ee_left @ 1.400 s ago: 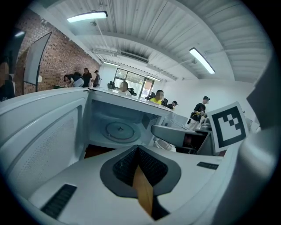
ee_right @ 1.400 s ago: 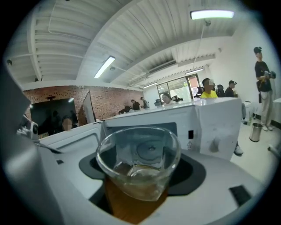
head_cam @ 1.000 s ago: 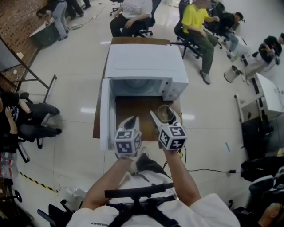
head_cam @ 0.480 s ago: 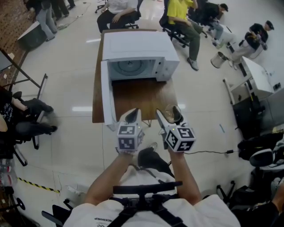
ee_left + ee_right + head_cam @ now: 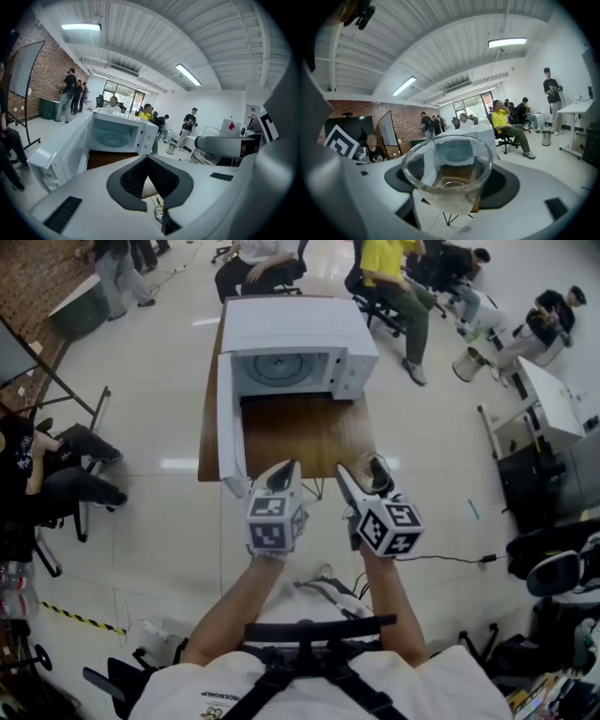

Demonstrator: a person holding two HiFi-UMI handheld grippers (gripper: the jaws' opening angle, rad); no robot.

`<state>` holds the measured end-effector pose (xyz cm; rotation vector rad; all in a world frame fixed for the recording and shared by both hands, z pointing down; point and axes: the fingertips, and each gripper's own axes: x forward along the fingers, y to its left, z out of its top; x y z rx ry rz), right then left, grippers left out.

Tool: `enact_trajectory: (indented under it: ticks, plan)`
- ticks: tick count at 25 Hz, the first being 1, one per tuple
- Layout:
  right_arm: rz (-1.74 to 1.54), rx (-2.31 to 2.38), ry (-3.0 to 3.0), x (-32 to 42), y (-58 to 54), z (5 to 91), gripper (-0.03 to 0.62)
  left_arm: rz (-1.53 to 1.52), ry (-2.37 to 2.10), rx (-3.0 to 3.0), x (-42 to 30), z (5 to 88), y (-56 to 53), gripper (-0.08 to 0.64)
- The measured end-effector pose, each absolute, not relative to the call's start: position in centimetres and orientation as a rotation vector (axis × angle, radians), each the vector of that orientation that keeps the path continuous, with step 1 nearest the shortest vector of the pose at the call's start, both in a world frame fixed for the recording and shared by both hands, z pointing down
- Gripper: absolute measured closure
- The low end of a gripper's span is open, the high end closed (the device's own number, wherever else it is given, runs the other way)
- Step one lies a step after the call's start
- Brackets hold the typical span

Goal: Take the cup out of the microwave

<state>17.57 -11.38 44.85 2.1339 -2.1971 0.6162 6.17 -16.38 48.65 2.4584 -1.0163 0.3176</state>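
The white microwave (image 5: 300, 329) stands at the far end of a brown table (image 5: 300, 442), its door (image 5: 228, 442) swung open to the left and its glass turntable (image 5: 281, 369) bare. My right gripper (image 5: 366, 474) is shut on a clear glass cup (image 5: 373, 474), holding it upright near the table's near right corner. In the right gripper view the cup (image 5: 447, 178) sits between the dark pads (image 5: 499, 187). My left gripper (image 5: 284, 474) hovers beside it over the table's near edge, shut and holding nothing. The left gripper view looks at the open microwave (image 5: 117, 136).
Several people sit on office chairs behind the microwave (image 5: 394, 287) and one at the left (image 5: 56, 465). A white desk (image 5: 548, 404) and a bin (image 5: 466, 364) stand at the right. A cable (image 5: 450, 559) runs across the floor by my right arm.
Both grippers have drawn back from the microwave's mouth toward me, a little higher. The cup has travelled with the right gripper to the table's near edge.
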Motion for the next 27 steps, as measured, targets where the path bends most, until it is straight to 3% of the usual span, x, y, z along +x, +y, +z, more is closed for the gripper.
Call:
enact_trajectory:
  ticks: [27]
  plan:
    - [0.547,2.027,-2.361,16.5,-12.9,42.2,0.209,0.297,-1.08,2.439,6.9,48.1,-15.7,0.571]
